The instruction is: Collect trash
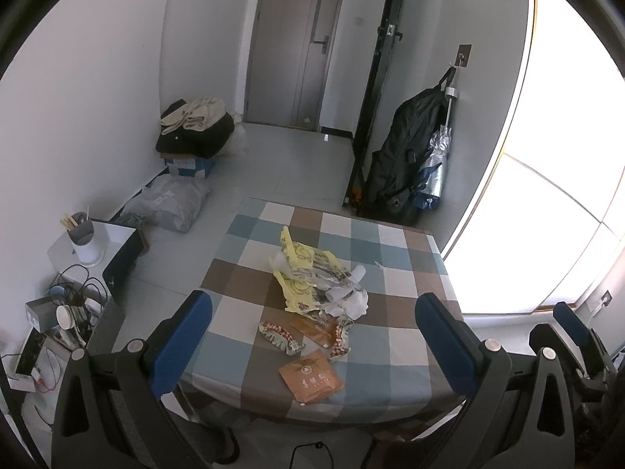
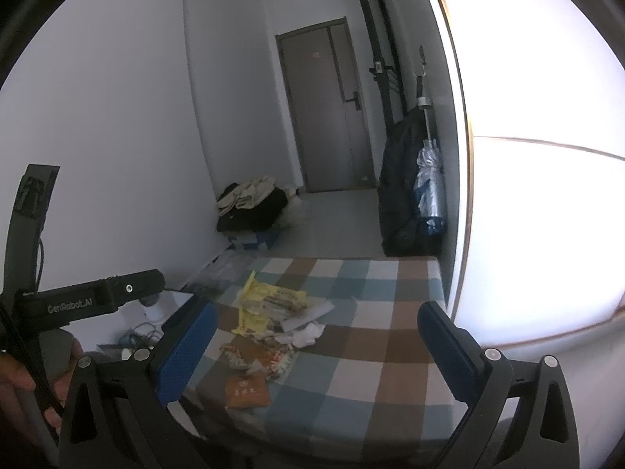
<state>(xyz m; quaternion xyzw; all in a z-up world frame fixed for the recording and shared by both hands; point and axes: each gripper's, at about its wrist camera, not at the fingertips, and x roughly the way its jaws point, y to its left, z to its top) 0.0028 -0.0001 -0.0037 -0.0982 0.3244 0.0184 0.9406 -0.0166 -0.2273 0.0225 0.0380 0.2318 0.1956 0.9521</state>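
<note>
— Step in hand?
— Approach, likely; nothing grasped. Left gripper (image 1: 314,340) and right gripper (image 2: 316,346) spread wide, empty, above the checked table (image 1: 406,242).
— Trash?
— Mid-frame: one yellow bag (image 1: 308,269), one crumpled white paper (image 1: 351,301), two patterned wrappers (image 1: 279,335), two orange packets (image 1: 311,377).
— Next?
— Probably lowering onto the nearest packet.
</note>
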